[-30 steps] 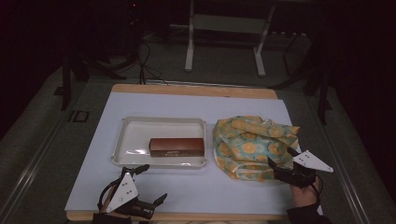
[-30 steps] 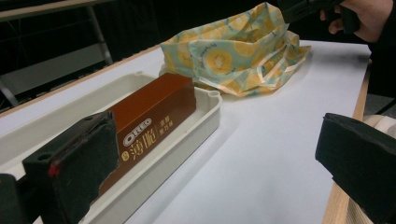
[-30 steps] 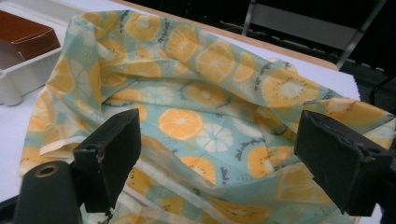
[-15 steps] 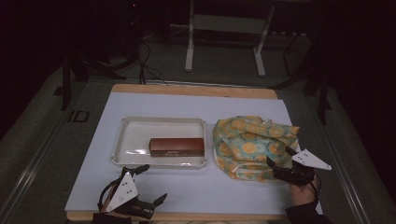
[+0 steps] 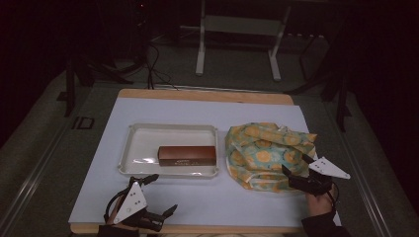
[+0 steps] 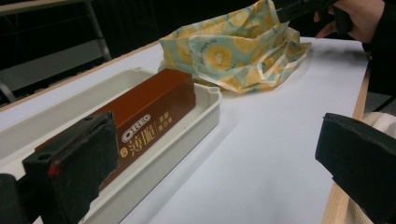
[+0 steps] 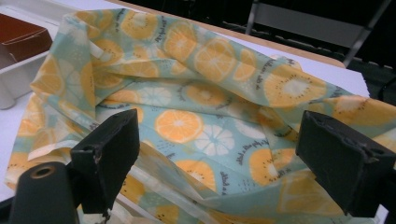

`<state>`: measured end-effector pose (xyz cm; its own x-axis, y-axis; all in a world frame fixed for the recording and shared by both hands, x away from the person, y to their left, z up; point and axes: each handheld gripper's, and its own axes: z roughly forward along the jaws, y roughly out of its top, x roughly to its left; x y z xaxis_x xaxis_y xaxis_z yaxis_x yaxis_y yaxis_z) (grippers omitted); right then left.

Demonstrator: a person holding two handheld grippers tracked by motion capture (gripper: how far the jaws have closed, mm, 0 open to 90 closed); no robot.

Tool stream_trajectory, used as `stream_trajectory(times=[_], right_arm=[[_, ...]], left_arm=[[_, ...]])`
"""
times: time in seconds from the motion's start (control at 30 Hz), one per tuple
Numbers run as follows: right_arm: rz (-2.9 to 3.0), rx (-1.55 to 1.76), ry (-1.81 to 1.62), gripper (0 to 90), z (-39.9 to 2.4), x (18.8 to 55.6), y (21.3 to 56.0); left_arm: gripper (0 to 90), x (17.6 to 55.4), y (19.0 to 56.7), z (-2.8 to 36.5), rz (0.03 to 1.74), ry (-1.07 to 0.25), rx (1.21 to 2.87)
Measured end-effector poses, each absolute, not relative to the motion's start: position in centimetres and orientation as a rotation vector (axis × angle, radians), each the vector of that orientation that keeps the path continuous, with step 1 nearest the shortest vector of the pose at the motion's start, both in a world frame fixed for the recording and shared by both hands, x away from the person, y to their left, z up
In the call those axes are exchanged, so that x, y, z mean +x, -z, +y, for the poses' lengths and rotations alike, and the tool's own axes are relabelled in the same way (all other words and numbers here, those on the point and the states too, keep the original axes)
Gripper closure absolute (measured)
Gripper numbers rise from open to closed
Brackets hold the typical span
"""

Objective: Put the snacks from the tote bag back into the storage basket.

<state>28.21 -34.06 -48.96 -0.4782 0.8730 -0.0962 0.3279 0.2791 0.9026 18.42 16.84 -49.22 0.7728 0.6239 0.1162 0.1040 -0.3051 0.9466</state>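
Both jaws wide open, nothing held. My right gripper (image 5: 295,172) sits at the near edge of the bag (image 5: 267,153): thin, crumpled, glossy, orange-slice print. Likely risk: pinching one loose fold, so the bag drags or slips instead of lifting. My left gripper (image 5: 157,194) idles near the white tray (image 5: 129,148) holding the rigid brown box (image 5: 187,155).

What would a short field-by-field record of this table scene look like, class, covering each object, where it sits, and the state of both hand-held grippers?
surface: white table
tray: white tray, left of centre
box: brown Oreo box, lying flat inside the tray
bag: orange-slice patterned bag, crumpled, right of the tray
left hand-held gripper: open, near the front edge, holding nothing
right hand-held gripper: open, at the bag's near right edge
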Motion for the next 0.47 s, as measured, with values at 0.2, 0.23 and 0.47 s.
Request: stream_trajectory(times=[0.2, 0.23, 0.47], right_arm=[[1.958, 1.070, -1.165, 13.6, -33.98, 28.20, 48.98], [1.958, 1.071, -1.170, 13.6, -34.01, 28.20, 48.98], [1.958, 1.073, -1.165, 13.6, -34.02, 28.19, 48.94]], left_arm=[[0.0, 18.38, 49.24, 16.82, 0.559, -0.573, 1.836], [0.0, 18.36, 49.23, 16.83, 0.559, -0.572, 1.835], [0.0, 18.39, 49.21, 16.87, 0.560, -0.573, 1.834]])
